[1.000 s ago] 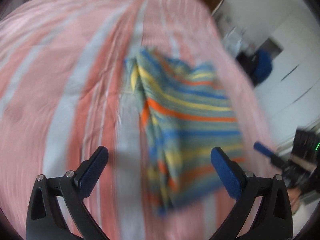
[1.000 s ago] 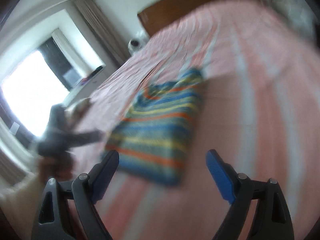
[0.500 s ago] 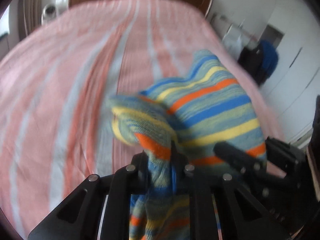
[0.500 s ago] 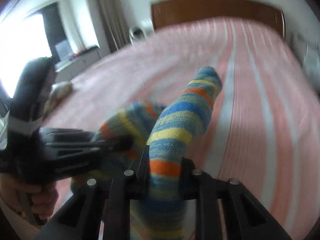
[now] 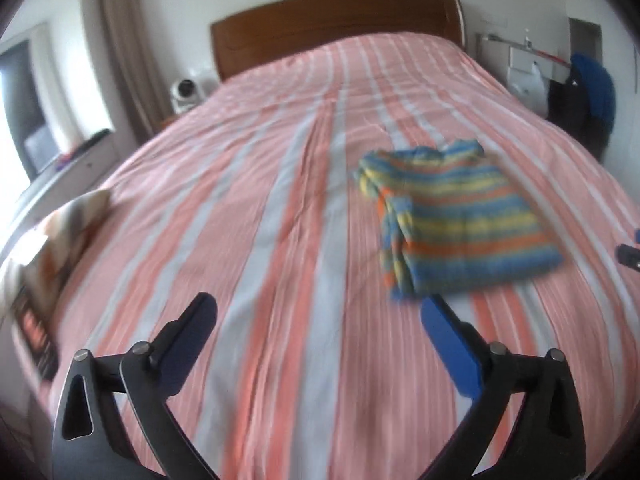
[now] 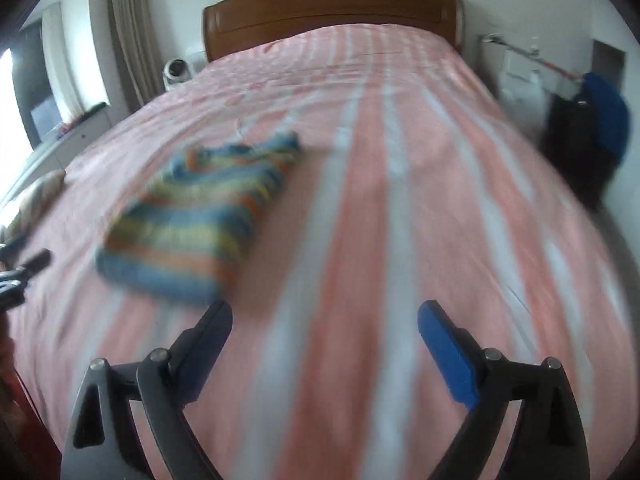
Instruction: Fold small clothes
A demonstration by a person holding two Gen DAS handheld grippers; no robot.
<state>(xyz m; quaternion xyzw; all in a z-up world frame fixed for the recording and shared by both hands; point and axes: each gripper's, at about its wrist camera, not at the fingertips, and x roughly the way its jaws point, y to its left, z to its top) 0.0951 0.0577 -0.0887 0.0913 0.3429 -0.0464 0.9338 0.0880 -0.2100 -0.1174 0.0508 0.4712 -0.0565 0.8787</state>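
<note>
Unlabelled folded striped sweater [image 5: 460, 216]

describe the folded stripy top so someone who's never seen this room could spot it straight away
Start at the bed, with its wooden headboard and pink, white and orange striped cover. On its near half lies a small knitted top folded into a rough rectangle. Its blue, yellow and orange cross stripes set it apart from the paler cover.
</note>
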